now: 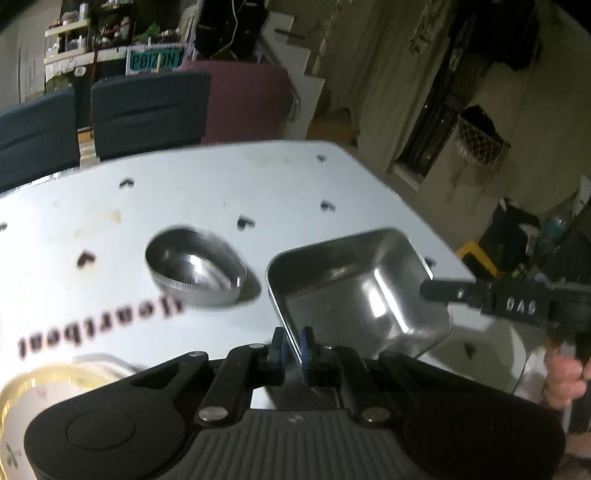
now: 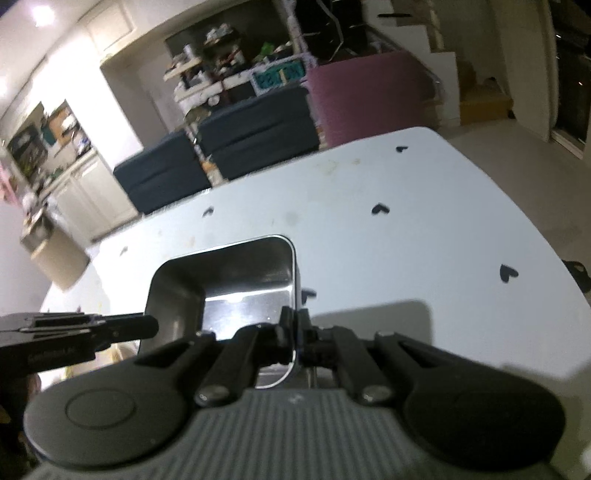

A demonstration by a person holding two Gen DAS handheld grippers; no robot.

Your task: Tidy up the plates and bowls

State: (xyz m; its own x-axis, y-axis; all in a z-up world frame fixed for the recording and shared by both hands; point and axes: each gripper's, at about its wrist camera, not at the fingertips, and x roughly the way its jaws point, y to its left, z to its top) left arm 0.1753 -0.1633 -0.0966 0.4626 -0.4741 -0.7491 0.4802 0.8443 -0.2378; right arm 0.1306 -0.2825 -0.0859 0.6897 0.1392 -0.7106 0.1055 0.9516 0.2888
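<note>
My feeds are dim and soft. Ceiling lights (image 2: 40, 14) blow out the top left of the right wrist view. The tray (image 1: 354, 291) throws white glare off its inner walls, and the bowl (image 1: 195, 267) is smeared by motion blur, like the print on the surface (image 1: 221, 192). A hard shadow falls right of the tongs (image 2: 297, 325). Fisheye bends every edge.

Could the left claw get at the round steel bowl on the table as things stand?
Probably not right away: the left claw is shut on the rim of the square steel tray. The round bowl sits just beside it with bare table between, so after letting go, yes.
</note>
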